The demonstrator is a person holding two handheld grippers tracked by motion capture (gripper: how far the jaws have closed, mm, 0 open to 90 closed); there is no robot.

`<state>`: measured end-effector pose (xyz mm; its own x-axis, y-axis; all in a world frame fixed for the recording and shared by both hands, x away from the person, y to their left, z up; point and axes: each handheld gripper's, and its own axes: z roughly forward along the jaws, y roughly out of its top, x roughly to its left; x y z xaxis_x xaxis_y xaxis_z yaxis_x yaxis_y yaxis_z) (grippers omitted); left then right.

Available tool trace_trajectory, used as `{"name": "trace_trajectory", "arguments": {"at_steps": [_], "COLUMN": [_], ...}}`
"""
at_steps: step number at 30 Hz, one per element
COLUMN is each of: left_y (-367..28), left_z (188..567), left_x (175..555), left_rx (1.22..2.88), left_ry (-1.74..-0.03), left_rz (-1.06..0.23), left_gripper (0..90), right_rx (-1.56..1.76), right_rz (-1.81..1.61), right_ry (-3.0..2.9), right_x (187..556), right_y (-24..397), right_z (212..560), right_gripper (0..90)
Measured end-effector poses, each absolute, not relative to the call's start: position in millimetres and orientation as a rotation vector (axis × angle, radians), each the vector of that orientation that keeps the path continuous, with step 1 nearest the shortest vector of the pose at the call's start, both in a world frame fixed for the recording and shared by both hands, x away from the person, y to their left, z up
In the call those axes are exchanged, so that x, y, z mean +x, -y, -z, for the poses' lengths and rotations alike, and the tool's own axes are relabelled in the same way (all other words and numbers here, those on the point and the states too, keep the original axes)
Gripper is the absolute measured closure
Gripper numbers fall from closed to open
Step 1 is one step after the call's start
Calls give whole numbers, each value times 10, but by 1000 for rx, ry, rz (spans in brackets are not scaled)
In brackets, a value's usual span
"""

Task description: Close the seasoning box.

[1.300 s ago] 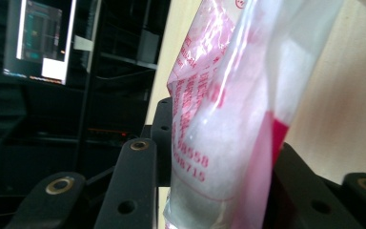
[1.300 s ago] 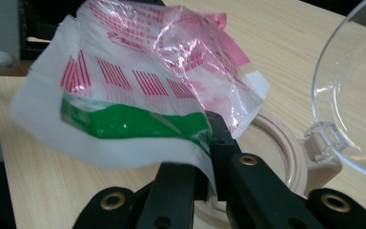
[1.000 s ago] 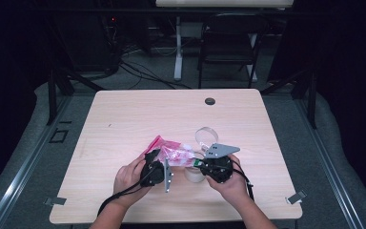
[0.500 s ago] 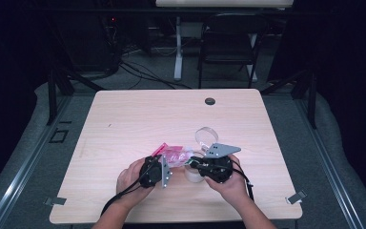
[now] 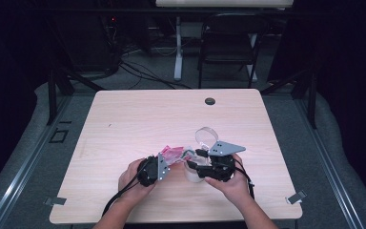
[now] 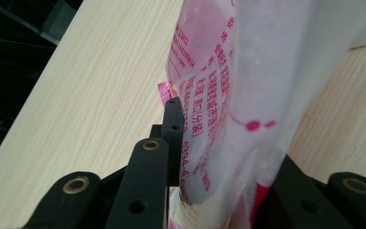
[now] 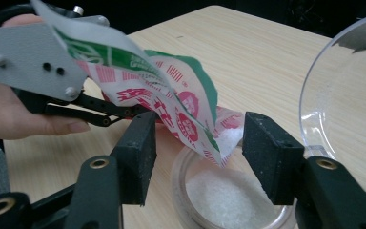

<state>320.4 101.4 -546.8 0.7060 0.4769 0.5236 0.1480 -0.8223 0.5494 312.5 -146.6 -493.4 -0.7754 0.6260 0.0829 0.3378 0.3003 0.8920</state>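
In the right gripper view, the right gripper (image 7: 195,152) is seen with its jaws just spread wide, astride a round clear container (image 7: 228,195) of white granules; the torn lower corner of the packet (image 7: 181,105) hangs between them, touched by neither pad. The packet, printed pink, red and green, is pinched by the left gripper (image 5: 158,167) and tilted, its long axis sloping down to the container. Beyond, a clear lid (image 5: 206,137) stands on the table (image 5: 124,119).
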Motion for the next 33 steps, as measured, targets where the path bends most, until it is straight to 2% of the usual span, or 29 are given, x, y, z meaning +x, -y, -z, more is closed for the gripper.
{"name": "trace_trajectory", "arguments": {"at_steps": [9,15,26,33], "left_y": [-1060,-1092,-1309,-1402], "left_z": [5486,5483,5484,5484], "left_x": [3241,3267,3414,3475], "left_rx": [2417,2395,2262,2203], "left_ry": [-511,-544,-710,-768], "left_rz": [-863,-820,-641,-567], "left_gripper": [775,778,804,811], "right_rx": [873,887,894,932], "right_rz": [-1459,-1464,-1483,-1467], "right_ry": [-2273,-2279,-2263,-2231], "right_x": [3111,3106,3126,3128], "right_y": [1456,1460,1518,1569], "right_z": [4932,4931,4942,4934], "right_gripper": [443,478,521,512]}}
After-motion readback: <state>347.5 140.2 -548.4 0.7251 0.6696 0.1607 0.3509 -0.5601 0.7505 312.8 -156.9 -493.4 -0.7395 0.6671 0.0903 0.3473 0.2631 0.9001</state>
